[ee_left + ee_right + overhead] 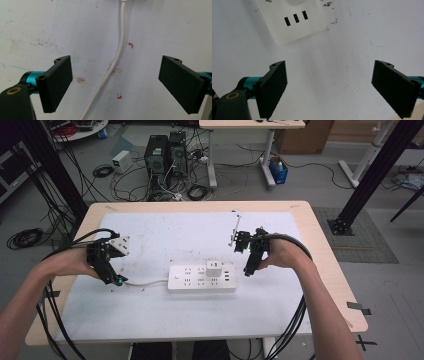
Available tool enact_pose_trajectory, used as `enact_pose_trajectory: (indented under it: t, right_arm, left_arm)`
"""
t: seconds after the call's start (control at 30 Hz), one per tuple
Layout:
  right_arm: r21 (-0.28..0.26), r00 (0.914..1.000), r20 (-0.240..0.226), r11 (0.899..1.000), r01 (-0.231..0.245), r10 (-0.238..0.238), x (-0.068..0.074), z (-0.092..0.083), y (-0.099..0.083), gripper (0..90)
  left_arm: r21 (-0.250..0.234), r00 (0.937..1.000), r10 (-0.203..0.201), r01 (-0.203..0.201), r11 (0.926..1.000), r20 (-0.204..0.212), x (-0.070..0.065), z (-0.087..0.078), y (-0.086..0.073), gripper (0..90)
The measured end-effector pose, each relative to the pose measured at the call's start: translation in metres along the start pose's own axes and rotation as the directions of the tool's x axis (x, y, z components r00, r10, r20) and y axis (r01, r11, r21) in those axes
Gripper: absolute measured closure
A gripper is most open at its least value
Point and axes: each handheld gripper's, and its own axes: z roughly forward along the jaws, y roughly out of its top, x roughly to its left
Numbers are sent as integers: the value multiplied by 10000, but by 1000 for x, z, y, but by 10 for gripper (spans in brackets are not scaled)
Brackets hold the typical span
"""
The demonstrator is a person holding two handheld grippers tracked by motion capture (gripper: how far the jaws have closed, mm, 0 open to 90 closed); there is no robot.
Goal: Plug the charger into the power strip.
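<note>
two grippers held over a white mat, a power strip lying between them.

left gripper (116, 281), high view: held low at the mat's left side, jaws released and wide apart, nothing between them but the white cord (112, 65), which runs up the gap untouched in the left gripper view. small red marks (130, 45) sit on the mat (165, 232) beside the cord. centre: white power strip (201, 278) flat on the mat, cord leaving its left end toward the left gripper. a white plug adapter (214, 268) is seated in its upper row; other sockets look bare. right gripper (248, 271): just beside the strip's right end, not touching, jaws released, empty. right gripper view: the strip's end with three dark slots (296, 18). beyond the table (320, 245): computer towers (165, 154), loose cables on the floor.
</note>
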Motion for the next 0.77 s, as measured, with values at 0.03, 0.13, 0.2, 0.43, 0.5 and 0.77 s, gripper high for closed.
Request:
enact_pose_trajectory:
  t: [0.03, 0.13, 0.2, 0.43, 0.5, 0.77]
  right_arm:
    - [0, 10000, -19, 10000, -6, 6, 0, 1, 0, 126]
    - [6, 10000, -19, 10000, -70, 70, 0, 0, 0, 126]
    - [-85, 9999, -17, 9999, -105, 104, -1, -1, -1, 126]
    - [-93, 9999, -51, 9999, -97, 96, 1, -1, -3, 126]
    - [-111, 10000, -30, 9999, -73, 73, 1, -2, -3, 127]
    - [-56, 10000, 14, 9999, -84, 84, 4, 2, -5, 126]
  left_arm:
    - [2, 10000, -41, 41, 10000, -12, 0, 0, 0, 121]
    - [18, 10000, 13, -13, 10000, 6, 0, 1, 0, 120]
    - [8, 10000, -24, 24, 10000, 33, -1, 1, 1, 121]
    - [81, 10000, 41, -41, 10000, 37, -2, 2, 2, 121]
    - [46, 10000, 55, -55, 10000, 50, -2, 2, 3, 121]
    - [91, 10000, 52, -52, 9999, -4, -3, 3, 3, 121]
